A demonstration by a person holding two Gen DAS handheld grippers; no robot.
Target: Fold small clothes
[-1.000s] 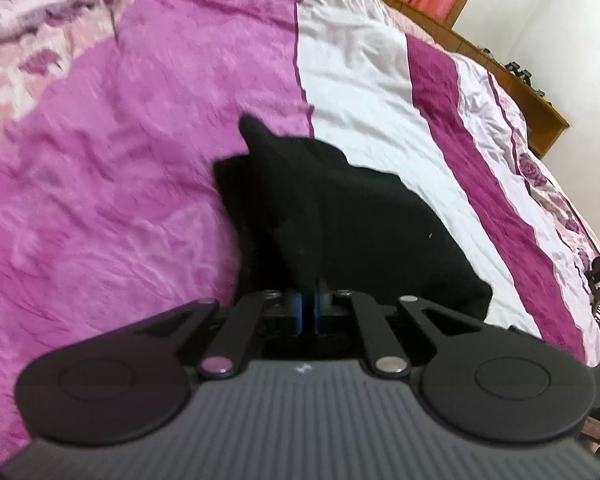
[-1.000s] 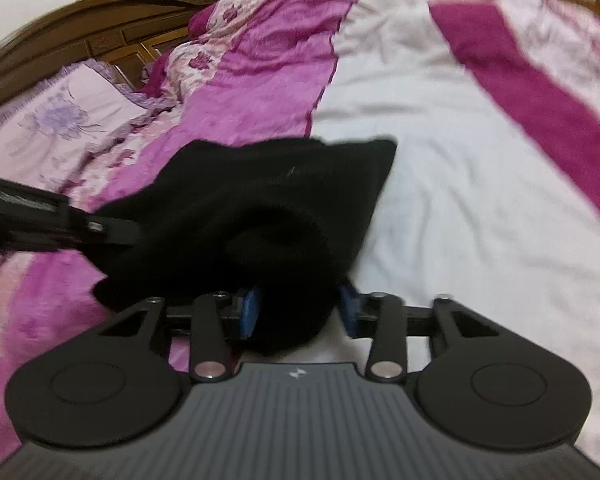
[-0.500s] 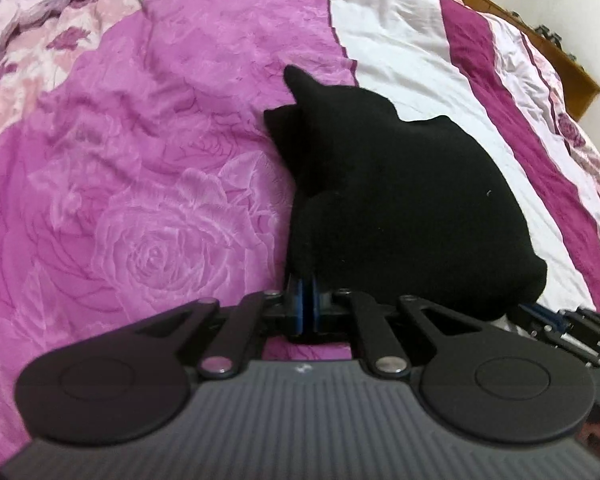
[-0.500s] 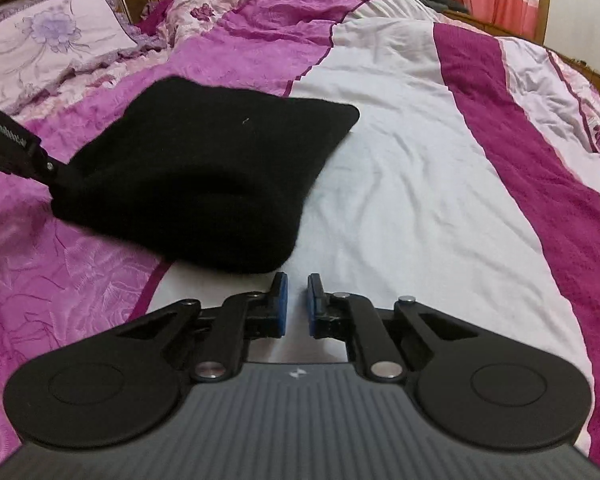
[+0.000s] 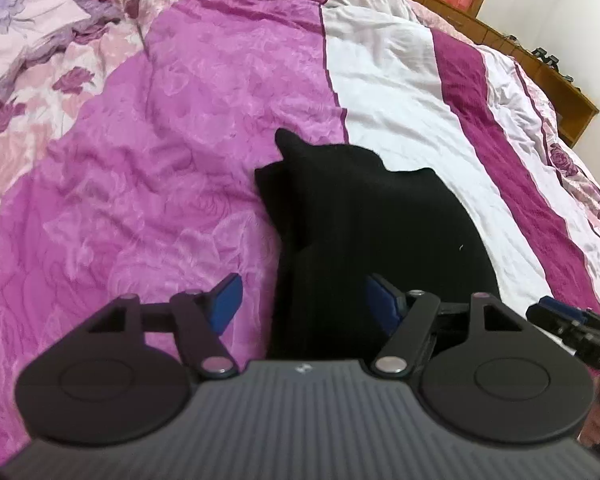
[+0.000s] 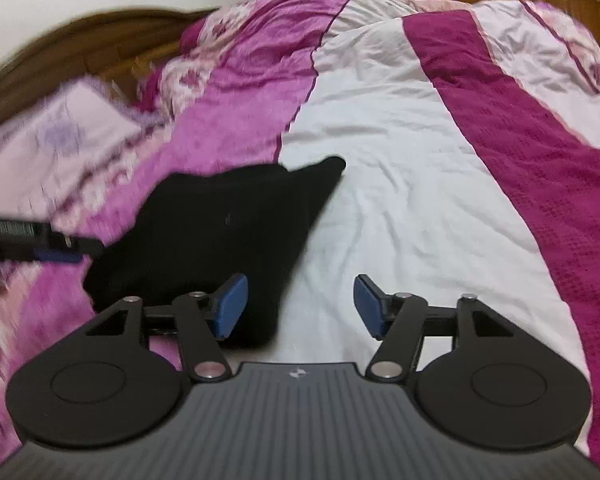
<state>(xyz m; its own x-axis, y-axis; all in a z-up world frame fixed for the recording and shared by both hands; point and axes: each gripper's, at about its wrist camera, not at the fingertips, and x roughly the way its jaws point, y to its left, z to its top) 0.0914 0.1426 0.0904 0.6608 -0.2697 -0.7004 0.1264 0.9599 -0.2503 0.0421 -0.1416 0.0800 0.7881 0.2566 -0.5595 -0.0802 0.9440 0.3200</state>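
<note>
Left wrist view, far left: pale floral pillow (image 5: 16,12) at the head of the bed, then the quilt (image 5: 160,168) with its magenta rose-embossed panel. Left gripper (image 5: 304,300) low in frame, jaws released and spread wide; blue pads (image 5: 228,300) stand either side of the near end of the garment without clamping it, left pad over magenta quilt, right pad against black cloth. Black garment (image 5: 364,232) lies folded flat on the quilt, straddling the seam where the magenta panel meets the white panel, one pointed corner sticking out at its far end. Further right: white stripe, dark magenta stripe, floral border, then a wooden footboard (image 5: 540,72) along the bed edge. Right gripper's tip just enters this view at the right edge, beside the garment's near right corner. Right wrist view, left to right: blurred wooden headboard (image 6: 60,52), the left gripper reaching in from the left edge to the garment's side, black garment (image 6: 220,240) left of centre, resting on the bed. Right gripper (image 6: 300,304) jaws released, wide apart, nothing between them; left pad overlaps the garment's near edge in the picture, contact cannot be told; right pad over white quilt (image 6: 400,200).
</note>
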